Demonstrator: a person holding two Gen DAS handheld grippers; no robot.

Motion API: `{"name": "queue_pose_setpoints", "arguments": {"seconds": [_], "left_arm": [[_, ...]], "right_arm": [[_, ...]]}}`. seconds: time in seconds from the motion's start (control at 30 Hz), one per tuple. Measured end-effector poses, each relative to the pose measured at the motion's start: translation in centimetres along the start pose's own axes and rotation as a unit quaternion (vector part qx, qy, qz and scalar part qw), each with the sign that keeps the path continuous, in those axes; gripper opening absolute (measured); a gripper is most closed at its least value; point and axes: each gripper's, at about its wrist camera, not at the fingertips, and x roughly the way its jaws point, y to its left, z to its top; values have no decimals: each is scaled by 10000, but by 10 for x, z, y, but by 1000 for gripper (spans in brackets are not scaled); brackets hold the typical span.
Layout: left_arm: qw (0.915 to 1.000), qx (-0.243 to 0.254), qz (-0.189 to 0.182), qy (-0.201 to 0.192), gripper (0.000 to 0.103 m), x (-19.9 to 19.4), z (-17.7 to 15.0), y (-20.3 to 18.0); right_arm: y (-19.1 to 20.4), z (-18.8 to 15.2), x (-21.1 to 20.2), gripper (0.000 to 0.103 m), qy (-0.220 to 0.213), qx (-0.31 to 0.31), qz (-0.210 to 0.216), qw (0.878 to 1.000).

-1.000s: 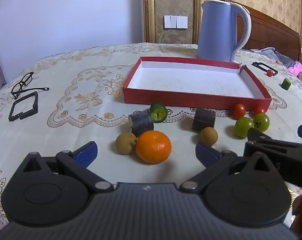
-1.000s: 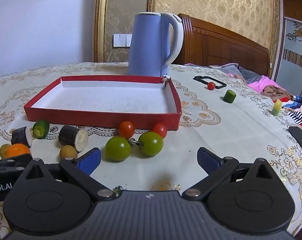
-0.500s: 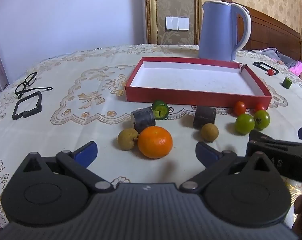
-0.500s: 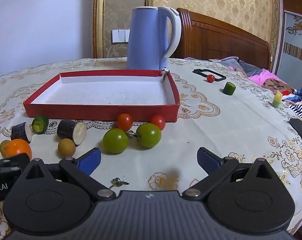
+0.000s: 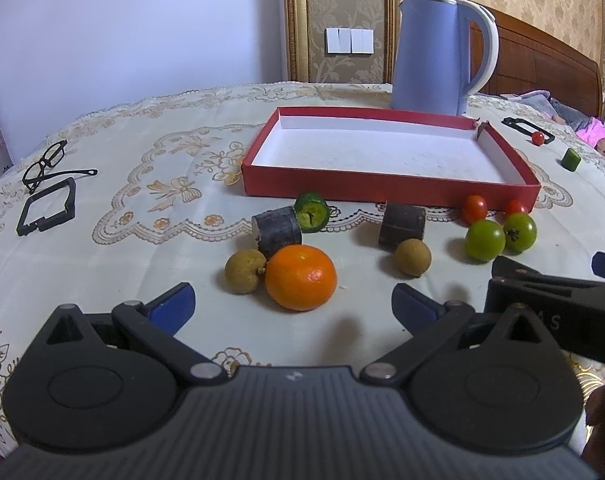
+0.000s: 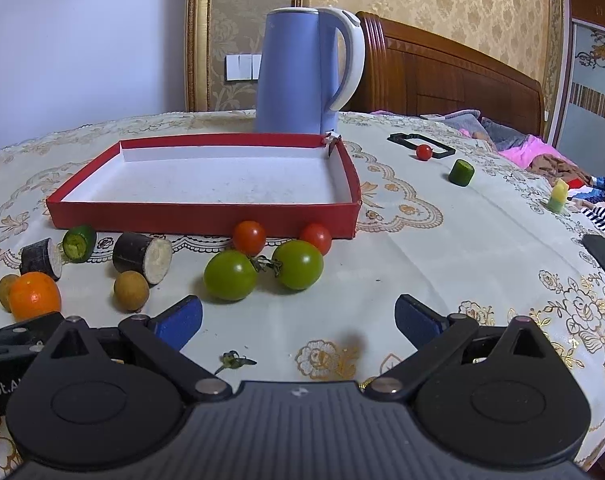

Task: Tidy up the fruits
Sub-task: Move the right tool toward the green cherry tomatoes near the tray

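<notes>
Fruits lie ahead of both low, level, open-jawed grippers: left gripper, right gripper.

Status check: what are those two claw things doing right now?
Left gripper and right gripper: jaws open, empty. Red cardboard tray empty; round orange tangerine on the tablecloth. Nothing in the way.

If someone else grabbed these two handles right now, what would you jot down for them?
Left gripper: open, holding nothing, facing the orange.
Right gripper: open, holding nothing, facing the two green tomatoes.
Red tray: nothing in it, kettle behind it.
On the cloth in front of the tray: orange, two brown longans, two dark cut pieces, a green cut piece, two green tomatoes, two red tomatoes. Far right: another red tomato and green piece.
Done: nothing sorted yet.
Left: probably move all the fruit into the tray.
</notes>
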Motion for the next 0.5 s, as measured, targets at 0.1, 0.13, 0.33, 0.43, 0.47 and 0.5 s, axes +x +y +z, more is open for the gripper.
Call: {"name": "queue_pose_setpoints", "arguments": {"seconds": [0.1, 0.13, 0.33, 0.43, 0.47, 0.5], "left_arm": [[10000, 17, 5, 2, 103, 0, -1, -1], [10000, 17, 7, 7, 103, 0, -1, -1], [10000, 8, -9, 11, 103, 0, -2, -2], [10000, -6, -11, 6, 103, 0, -2, -1], [10000, -10, -11, 6, 103, 0, -2, -1], [10000, -6, -15, 4, 103, 0, -2, -1]], "right_arm": [[0, 0, 0, 103, -1, 4, 11, 10000], [0, 0, 0, 103, -3, 13, 11, 10000], [0, -1, 1, 103, -1, 27, 22, 10000], [0, -1, 1, 103, 4, 35, 20, 10000], [0, -1, 1, 103, 6, 31, 19, 10000], [0, -1, 1, 103, 1, 30, 19, 10000]]}}
